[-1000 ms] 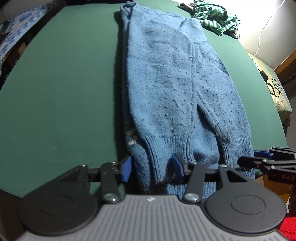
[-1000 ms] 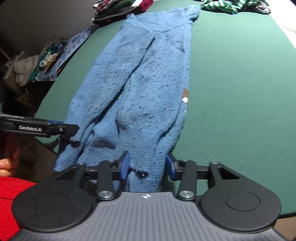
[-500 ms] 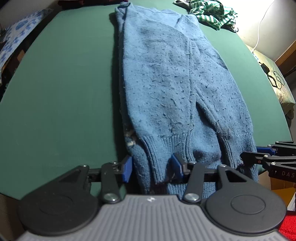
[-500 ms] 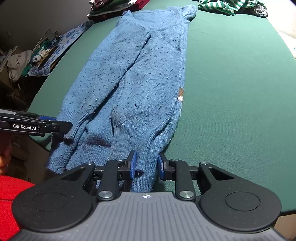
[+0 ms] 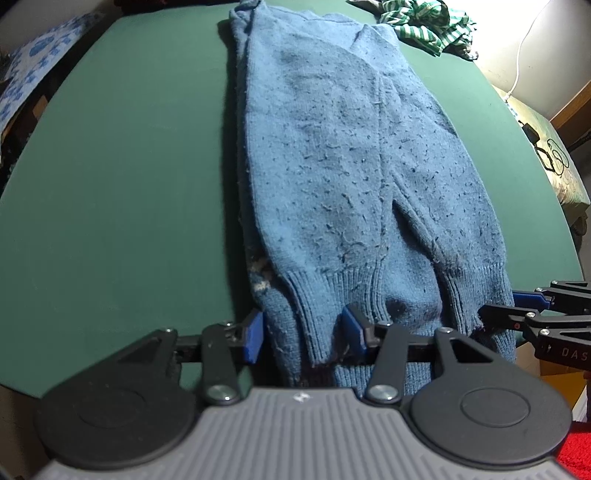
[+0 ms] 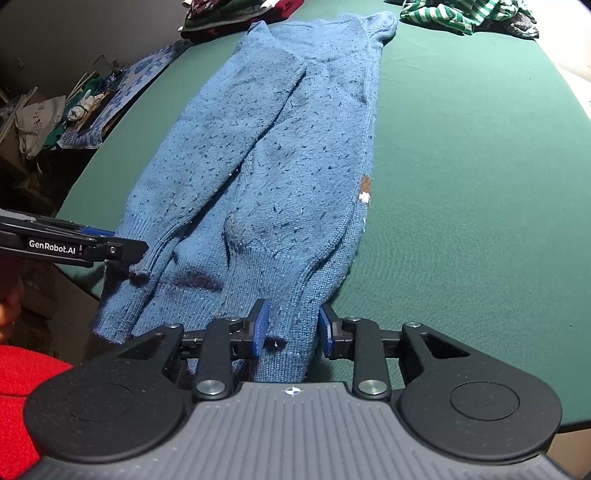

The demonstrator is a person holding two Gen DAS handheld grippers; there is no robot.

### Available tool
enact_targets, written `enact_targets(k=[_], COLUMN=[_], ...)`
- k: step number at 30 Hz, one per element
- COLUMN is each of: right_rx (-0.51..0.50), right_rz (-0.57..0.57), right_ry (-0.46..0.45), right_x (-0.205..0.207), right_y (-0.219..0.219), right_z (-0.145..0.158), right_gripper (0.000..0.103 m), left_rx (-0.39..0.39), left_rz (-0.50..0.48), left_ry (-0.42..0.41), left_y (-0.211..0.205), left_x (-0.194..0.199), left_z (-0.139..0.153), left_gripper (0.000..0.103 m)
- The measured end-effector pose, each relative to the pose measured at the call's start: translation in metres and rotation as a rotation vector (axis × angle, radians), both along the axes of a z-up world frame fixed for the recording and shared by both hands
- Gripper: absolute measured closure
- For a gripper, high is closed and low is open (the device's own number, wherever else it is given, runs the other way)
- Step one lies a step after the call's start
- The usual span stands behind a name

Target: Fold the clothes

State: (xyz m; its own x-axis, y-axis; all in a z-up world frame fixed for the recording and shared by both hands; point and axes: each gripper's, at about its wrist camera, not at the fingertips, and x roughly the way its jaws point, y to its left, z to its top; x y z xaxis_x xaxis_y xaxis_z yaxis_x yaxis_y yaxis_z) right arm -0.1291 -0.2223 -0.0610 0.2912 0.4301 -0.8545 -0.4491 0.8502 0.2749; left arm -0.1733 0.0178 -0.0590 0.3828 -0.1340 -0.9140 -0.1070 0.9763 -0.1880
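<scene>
I see the blue sweater (image 5: 343, 177) lying lengthwise on the green bench (image 5: 118, 177), folded narrow with both sleeves laid over the body, and its ribbed hem hangs over the near edge of the bench towards me. My left tool (image 5: 304, 330) sits at the left corner of that hem, about half open; the knit passes between its blue pads, but I cannot tell whether the pads press on it. My right tool (image 6: 291, 328) is at the other corner of the hem with a bunched fold of sweater between its pads; its jaws are opening at this moment, and a thin gap shows on the right pad's side. From the right wrist view the left tool pokes in from the left edge, just beside a sleeve cuff (image 6: 142, 258). A green-and-white striped garment (image 5: 424, 26) lies crumpled at the far end of the bench, well apart from the sweater. A pile of dark clothes (image 6: 236, 14) sits beyond the far left corner.
</scene>
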Motion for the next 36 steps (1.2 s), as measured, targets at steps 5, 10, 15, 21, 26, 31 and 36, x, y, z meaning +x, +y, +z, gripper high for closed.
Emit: enact_targets(k=[5, 10, 15, 21, 26, 31, 36], right_rx=[-0.006, -0.002, 0.007, 0.044, 0.072, 0.096, 0.143], right_rz=[0.007, 0.006, 0.004, -0.008, -0.023, -0.032, -0.041], right_ry=[-0.007, -0.009, -0.006, 0.008, 0.022, 0.034, 0.048], right_x=[0.0, 0.0, -0.001, 0.002, 0.004, 0.006, 0.01], right_y=[0.001, -0.001, -0.002, -0.007, -0.012, -0.016, -0.021], right_z=[0.0, 0.0, 0.0, 0.0, 0.002, 0.005, 0.01], right_gripper=[0.074, 0.076, 0.079, 0.085, 0.087, 0.088, 0.088], left_rx=[0.0, -0.002, -0.002, -0.061, -0.114, -0.163, -0.2], left_rz=[0.001, -0.009, -0.012, -0.004, 0.005, 0.034, 0.058], left_ry=[0.001, -0.004, -0.004, -0.002, 0.003, 0.02, 0.03], left_y=[-0.001, -0.002, -0.002, 0.006, 0.01, 0.017, 0.023], left_x=[0.001, 0.0, 0.001, -0.002, -0.001, -0.001, 0.001], left_z=[0.0, 0.001, 0.001, 0.002, 0.004, 0.003, 0.009], left_gripper=[0.054, 0.062, 0.063, 0.076, 0.087, 0.089, 0.09])
